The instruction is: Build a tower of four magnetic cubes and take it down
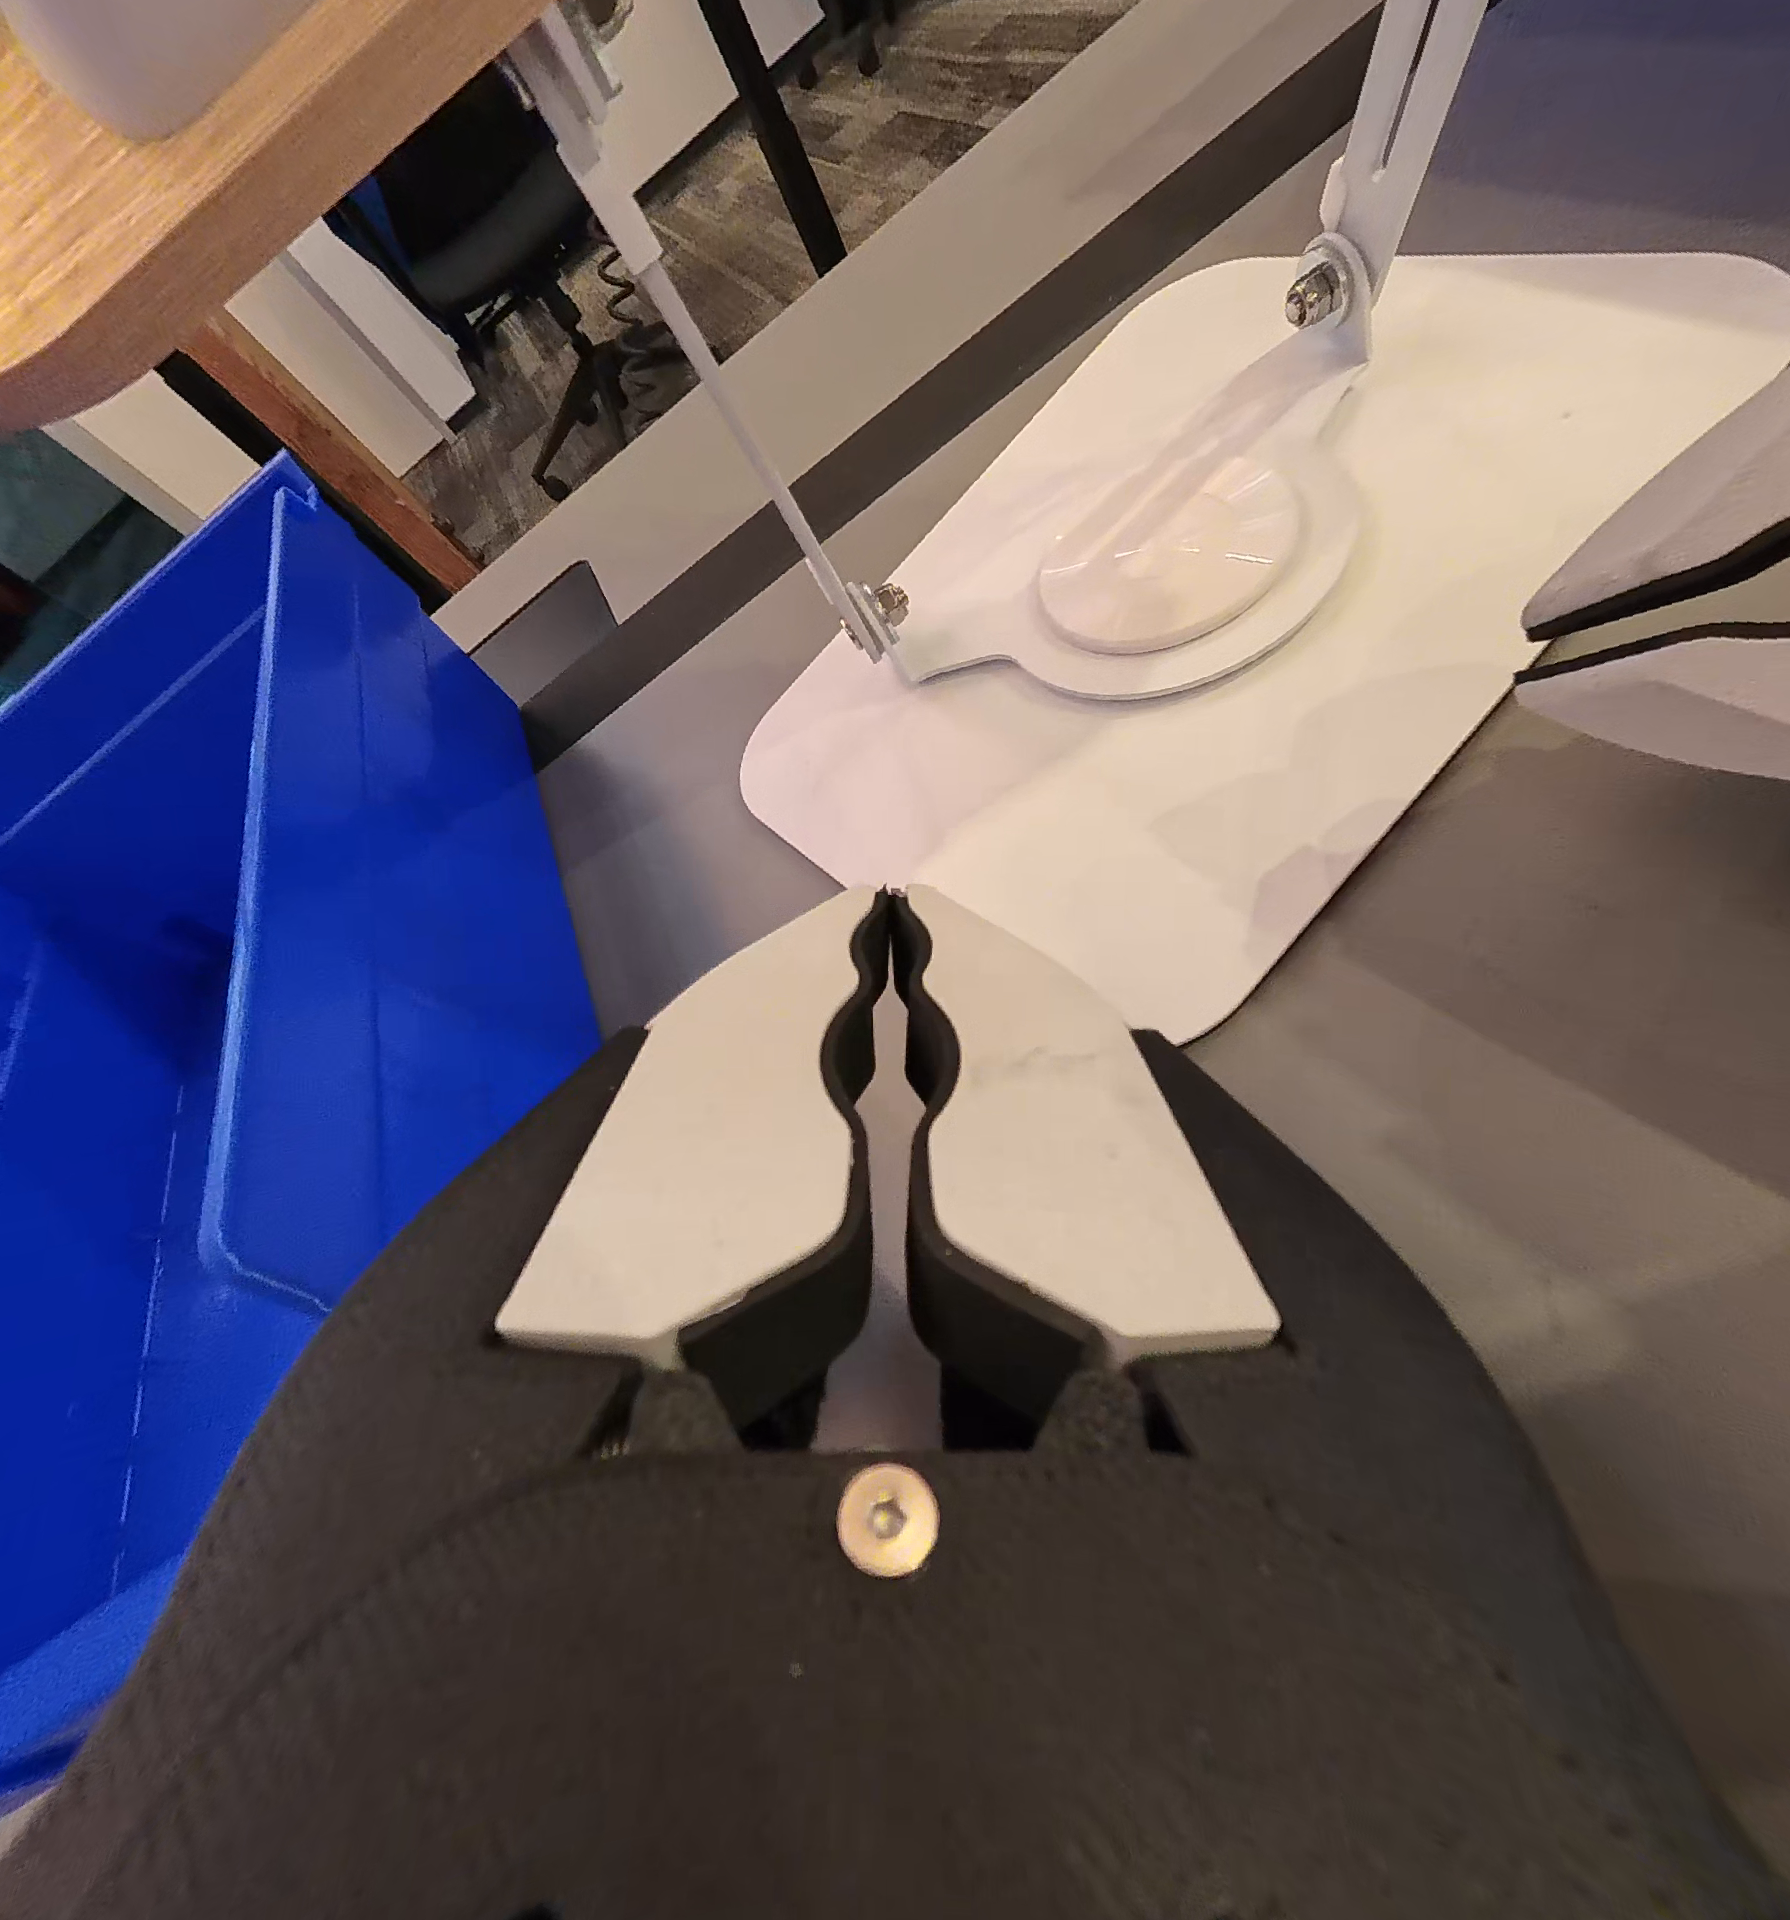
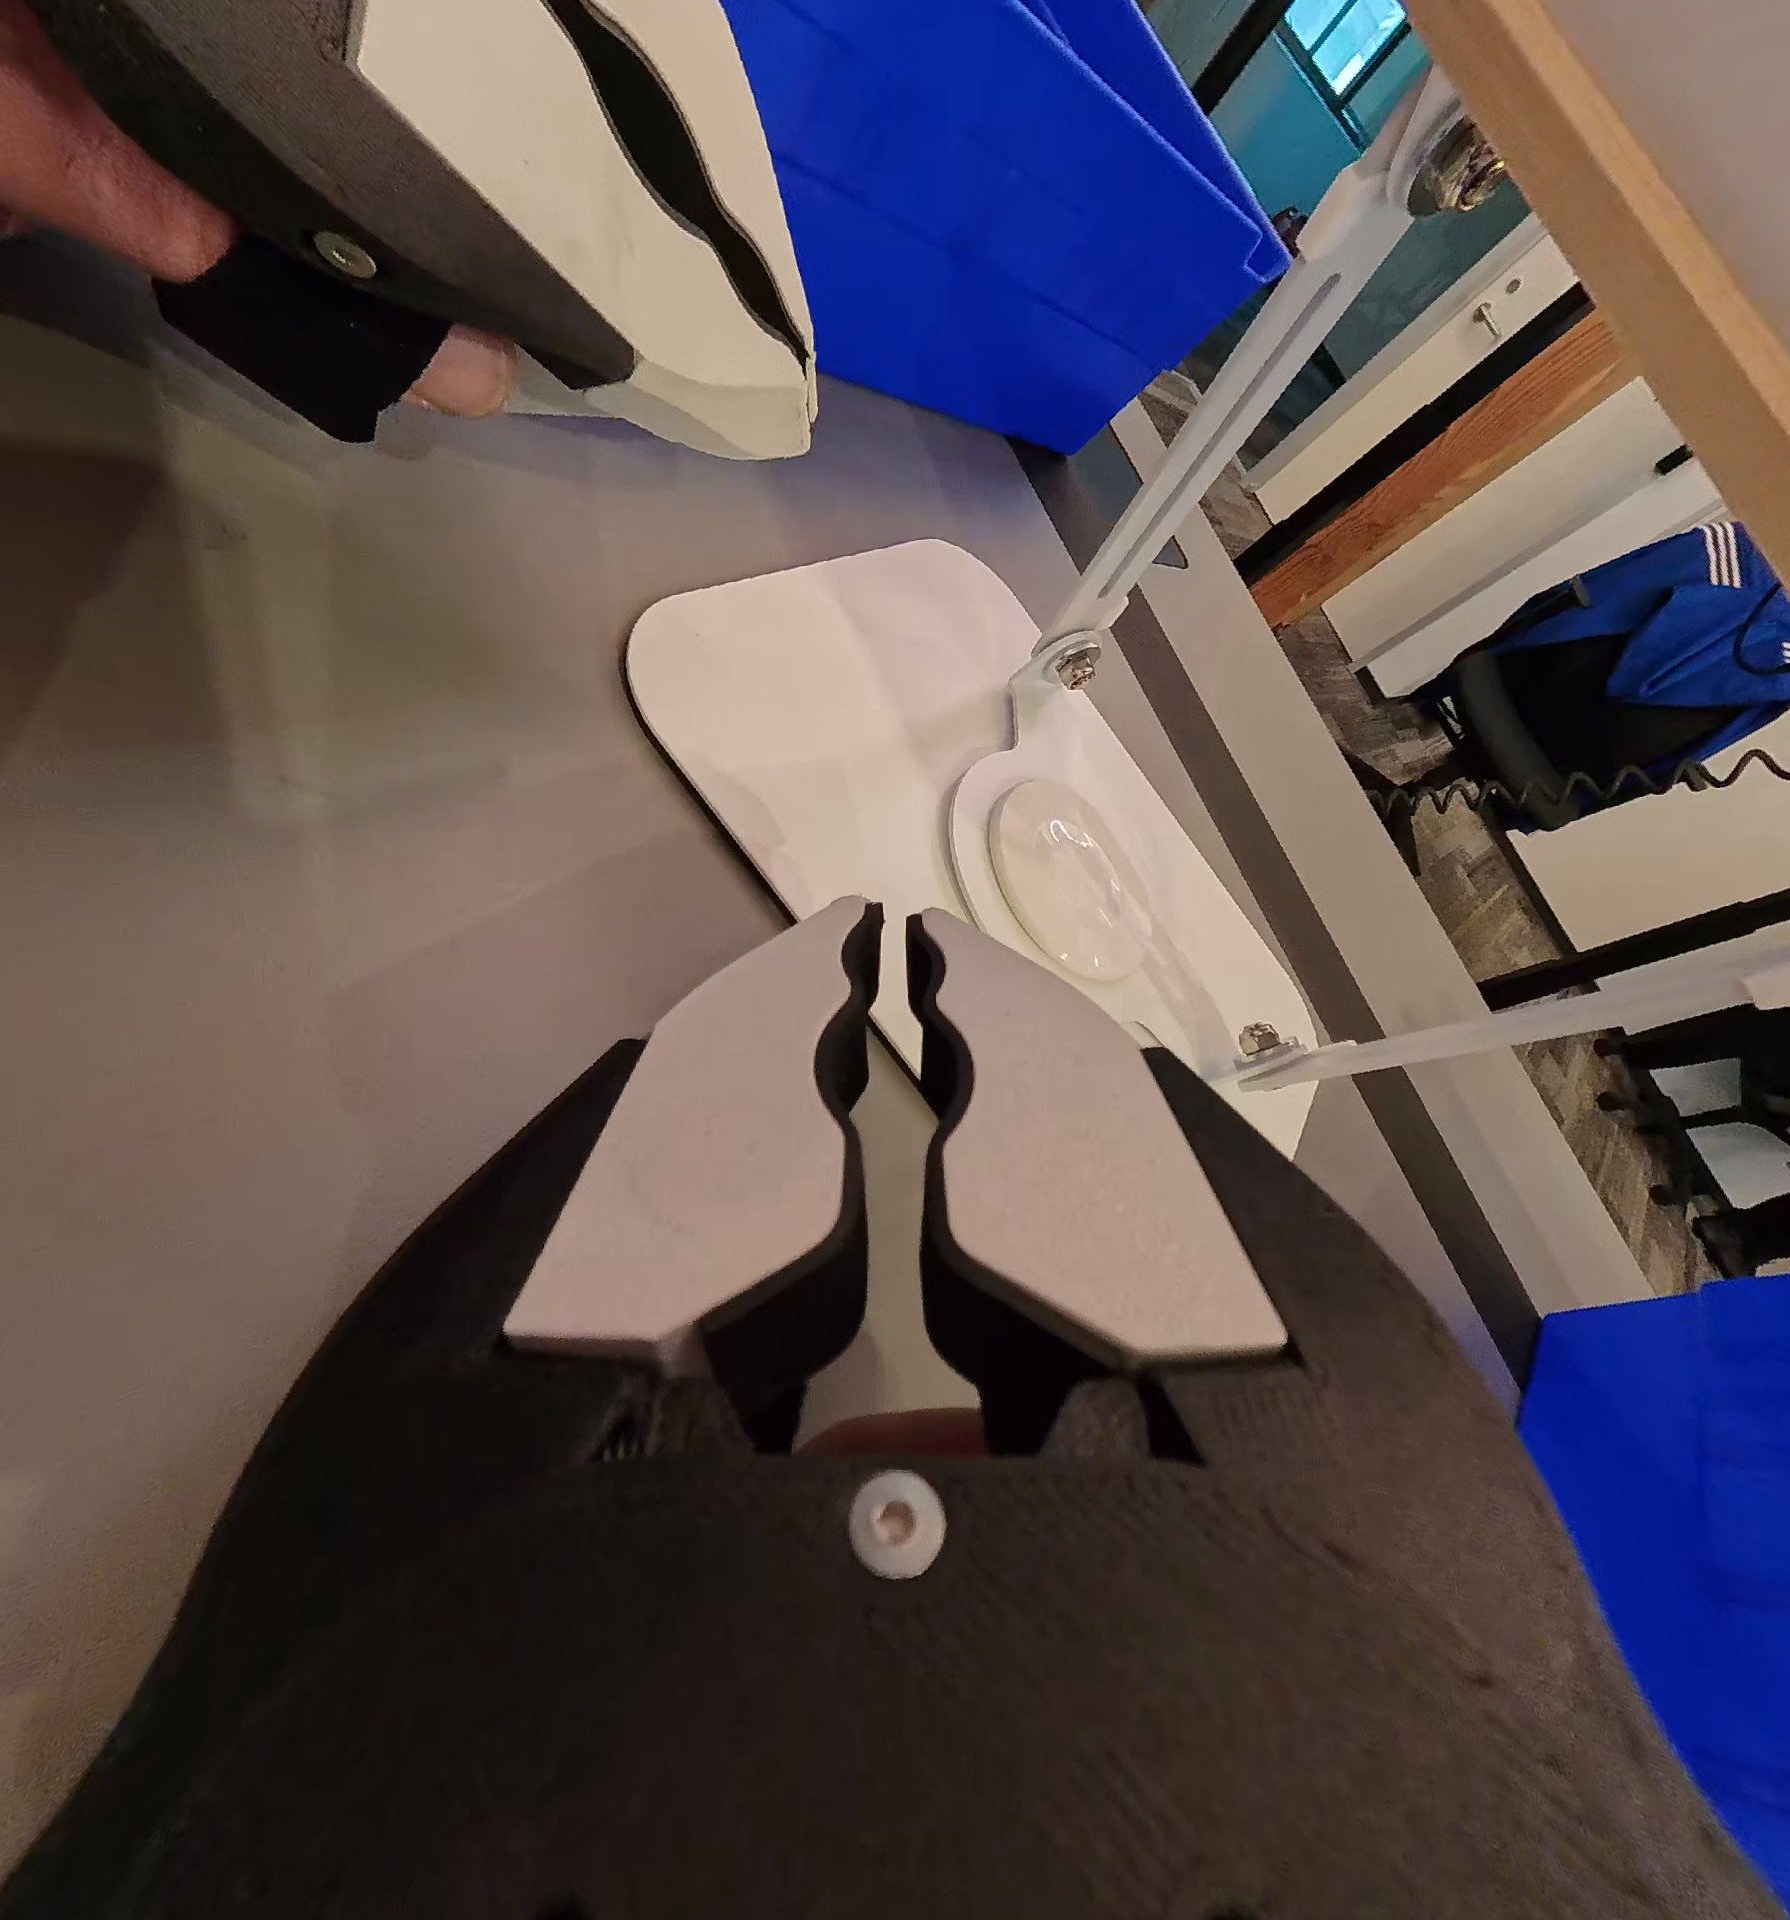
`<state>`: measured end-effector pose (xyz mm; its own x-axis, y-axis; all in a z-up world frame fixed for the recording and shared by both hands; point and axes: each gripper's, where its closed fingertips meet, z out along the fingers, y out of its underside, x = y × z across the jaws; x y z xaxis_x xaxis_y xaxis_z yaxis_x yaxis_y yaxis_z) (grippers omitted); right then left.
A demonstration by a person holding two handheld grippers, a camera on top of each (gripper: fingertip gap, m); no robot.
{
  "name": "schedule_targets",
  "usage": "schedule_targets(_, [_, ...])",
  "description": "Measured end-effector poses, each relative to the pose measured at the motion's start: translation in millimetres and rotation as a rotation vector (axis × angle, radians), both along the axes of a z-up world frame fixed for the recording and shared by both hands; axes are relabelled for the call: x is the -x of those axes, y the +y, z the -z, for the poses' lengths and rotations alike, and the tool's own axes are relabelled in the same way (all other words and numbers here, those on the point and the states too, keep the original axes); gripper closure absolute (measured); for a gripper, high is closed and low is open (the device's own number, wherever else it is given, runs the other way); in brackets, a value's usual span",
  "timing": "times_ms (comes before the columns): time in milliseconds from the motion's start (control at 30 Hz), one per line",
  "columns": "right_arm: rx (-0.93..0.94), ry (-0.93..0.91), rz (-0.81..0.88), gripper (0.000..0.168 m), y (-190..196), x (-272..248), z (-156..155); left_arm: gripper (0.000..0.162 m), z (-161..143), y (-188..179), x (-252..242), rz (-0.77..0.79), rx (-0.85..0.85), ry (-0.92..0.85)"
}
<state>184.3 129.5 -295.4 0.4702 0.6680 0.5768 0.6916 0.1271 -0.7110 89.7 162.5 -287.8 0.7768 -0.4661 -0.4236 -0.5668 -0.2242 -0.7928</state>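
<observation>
Both grippers hover empty, likely idle: left gripper (image 1: 892, 896) tips touching, right gripper (image 2: 893, 914) nearly closed (slim gap). 0 cubes visible; blue bin (image 1: 195, 935) fills left frame.

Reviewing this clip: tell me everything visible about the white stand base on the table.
The white stand base is a flat, thin plate with rounded corners, smooth and matte like painted metal, lying flat on the grey table. On it sits a raised mount with a glossy round disc. Two slim white slotted struts rise from bolted brackets at the mount's ends. A blue bin stands beside it, apart. Both grippers are near its edge; no cubes are seen on it.
</observation>
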Motion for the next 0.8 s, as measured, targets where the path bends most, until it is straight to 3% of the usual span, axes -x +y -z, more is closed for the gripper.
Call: schedule_targets(800, [-0.002,0.012,0.002,0.164,0.6,0.2,-0.4,0.162,2.1,-1.2,-3.8,0.028,0.016,-0.013])
